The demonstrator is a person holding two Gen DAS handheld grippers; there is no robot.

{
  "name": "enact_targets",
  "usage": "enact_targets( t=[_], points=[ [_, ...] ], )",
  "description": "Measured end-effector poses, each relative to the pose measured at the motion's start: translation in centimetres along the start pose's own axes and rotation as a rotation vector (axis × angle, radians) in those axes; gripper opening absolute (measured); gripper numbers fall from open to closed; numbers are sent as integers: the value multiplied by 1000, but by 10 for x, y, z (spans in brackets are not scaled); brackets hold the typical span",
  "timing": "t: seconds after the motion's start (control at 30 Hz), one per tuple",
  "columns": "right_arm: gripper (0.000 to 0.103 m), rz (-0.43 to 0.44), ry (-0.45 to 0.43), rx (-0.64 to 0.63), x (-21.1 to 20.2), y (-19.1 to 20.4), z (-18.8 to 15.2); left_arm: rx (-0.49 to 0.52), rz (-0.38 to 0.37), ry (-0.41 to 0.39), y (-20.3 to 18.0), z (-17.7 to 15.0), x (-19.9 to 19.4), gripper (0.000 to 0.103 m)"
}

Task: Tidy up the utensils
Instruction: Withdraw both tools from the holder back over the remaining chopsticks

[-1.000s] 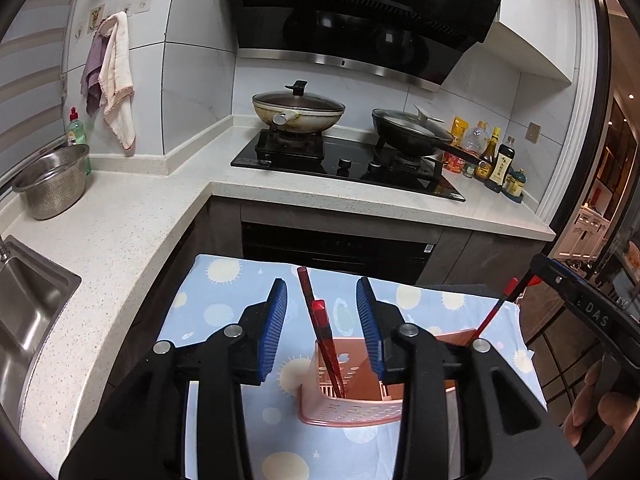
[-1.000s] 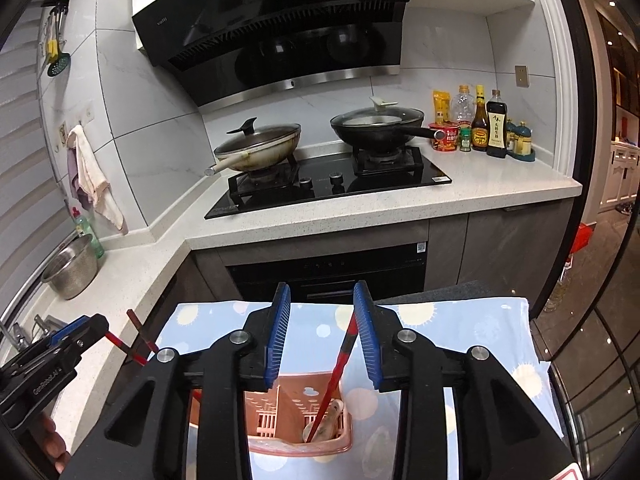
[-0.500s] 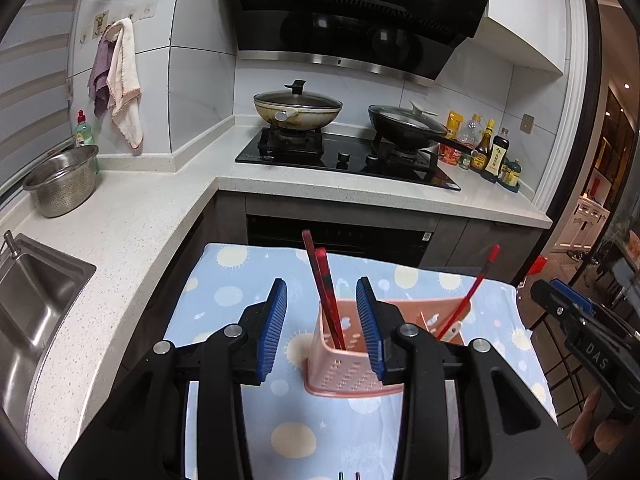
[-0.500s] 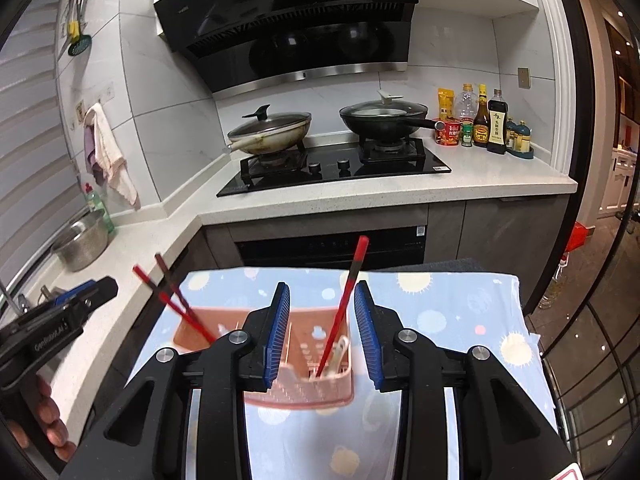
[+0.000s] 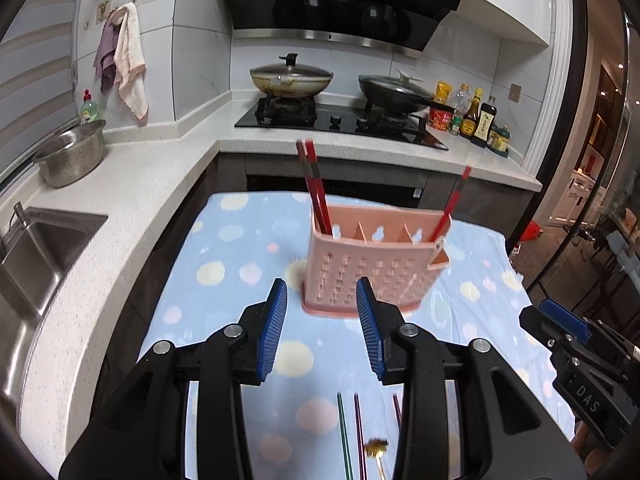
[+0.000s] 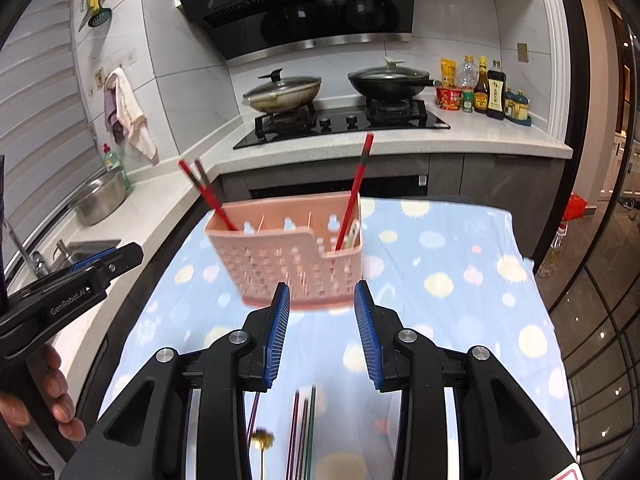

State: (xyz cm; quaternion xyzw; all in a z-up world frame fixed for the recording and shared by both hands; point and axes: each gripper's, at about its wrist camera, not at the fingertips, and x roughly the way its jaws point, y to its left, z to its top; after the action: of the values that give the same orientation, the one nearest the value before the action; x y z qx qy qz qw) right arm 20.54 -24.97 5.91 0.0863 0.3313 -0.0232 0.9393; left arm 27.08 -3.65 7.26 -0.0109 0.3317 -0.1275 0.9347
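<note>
Pink perforated plastic caddy [image 5: 372, 268] w/ dividers holds glossy red chopsticks [image 5: 314, 184]. Thin metallic chopsticks [image 6: 302, 428] lie on dotted cloth [image 6: 448, 280]. Left gripper [image 5: 322, 326] & right gripper [image 6: 322, 324]: ribbed blue pads part-open, empty.

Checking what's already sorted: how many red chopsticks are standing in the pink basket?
3. Two red chopsticks lean together at the left end of the pink basket; a single one stands at the right end. Others may be hidden inside.

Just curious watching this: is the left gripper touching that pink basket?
Apart. The left wrist view shows the left gripper open, tablecloth visible between its pads and the pink basket.
</note>
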Motion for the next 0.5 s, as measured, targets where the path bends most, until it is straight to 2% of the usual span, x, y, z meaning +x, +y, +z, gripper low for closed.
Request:
enact_targets(
  t=[0.27,0.5],
  points=[
    [33,-4,113,5,-22,0,-78,-13,1,85,4,-68,-18,34],
    [33,1,246,-6,-30,-2,-152,-27,0,177,6,-132,-25,34]
  ],
)
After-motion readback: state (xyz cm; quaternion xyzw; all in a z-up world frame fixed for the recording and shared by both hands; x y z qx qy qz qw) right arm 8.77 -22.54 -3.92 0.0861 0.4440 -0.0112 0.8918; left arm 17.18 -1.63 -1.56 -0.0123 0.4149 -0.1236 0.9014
